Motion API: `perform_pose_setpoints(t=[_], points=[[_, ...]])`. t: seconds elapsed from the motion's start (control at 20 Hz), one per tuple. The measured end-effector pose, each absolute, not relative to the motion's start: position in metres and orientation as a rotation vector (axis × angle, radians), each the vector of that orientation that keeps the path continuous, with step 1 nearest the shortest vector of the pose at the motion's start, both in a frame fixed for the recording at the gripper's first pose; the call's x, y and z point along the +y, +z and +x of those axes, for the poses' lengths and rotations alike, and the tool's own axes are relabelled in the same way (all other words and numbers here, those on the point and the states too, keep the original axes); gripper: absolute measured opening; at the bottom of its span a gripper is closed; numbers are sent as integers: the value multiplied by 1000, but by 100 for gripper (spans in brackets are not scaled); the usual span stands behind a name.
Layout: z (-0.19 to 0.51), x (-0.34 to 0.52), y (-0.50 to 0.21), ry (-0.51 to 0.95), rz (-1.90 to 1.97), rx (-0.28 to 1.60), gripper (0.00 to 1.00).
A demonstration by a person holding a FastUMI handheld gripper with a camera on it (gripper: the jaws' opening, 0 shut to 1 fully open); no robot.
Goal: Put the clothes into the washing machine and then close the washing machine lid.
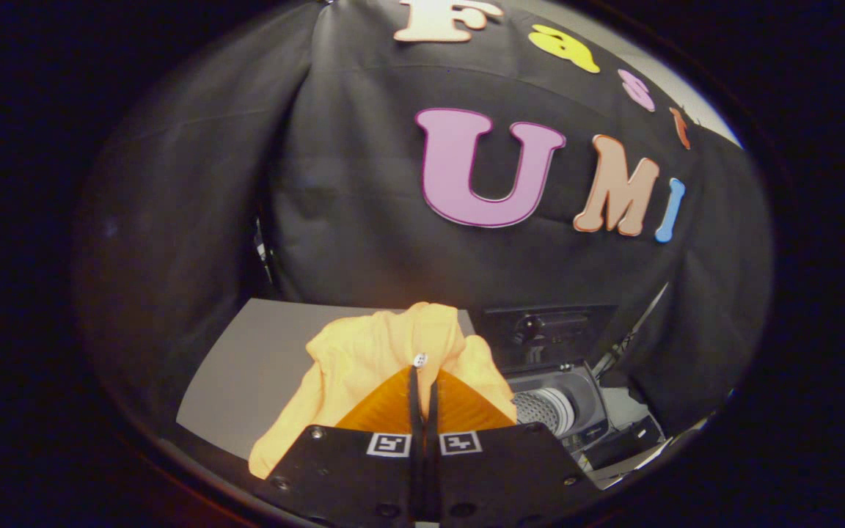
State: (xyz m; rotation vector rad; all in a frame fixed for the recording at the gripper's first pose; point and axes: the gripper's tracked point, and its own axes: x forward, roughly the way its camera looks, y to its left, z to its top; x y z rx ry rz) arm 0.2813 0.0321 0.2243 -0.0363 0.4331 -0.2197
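Observation:
A yellow-orange garment [375, 359] with a small white button hangs bunched from my gripper [422, 374], whose fingers are shut on its cloth. It is lifted above the grey table [261, 367]. Just to the right of the fingers and lower down stands the small washing machine [576, 389], its lid raised at the back and its perforated metal drum [543, 411] showing in the opening. The garment's right fold hides the drum's left part.
A dark control panel with a knob [547, 330] rises behind the machine's opening. Cables [631, 337] run down the booth's black cloth wall at the right. Bare grey table stretches left of the garment.

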Motion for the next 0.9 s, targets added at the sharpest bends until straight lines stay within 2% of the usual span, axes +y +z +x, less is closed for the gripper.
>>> perform_pose_setpoints(t=[0.25,0.9], points=[[272,-42,251,-271,-32,393,0],[251,-231,244,-418,21,316,0]])
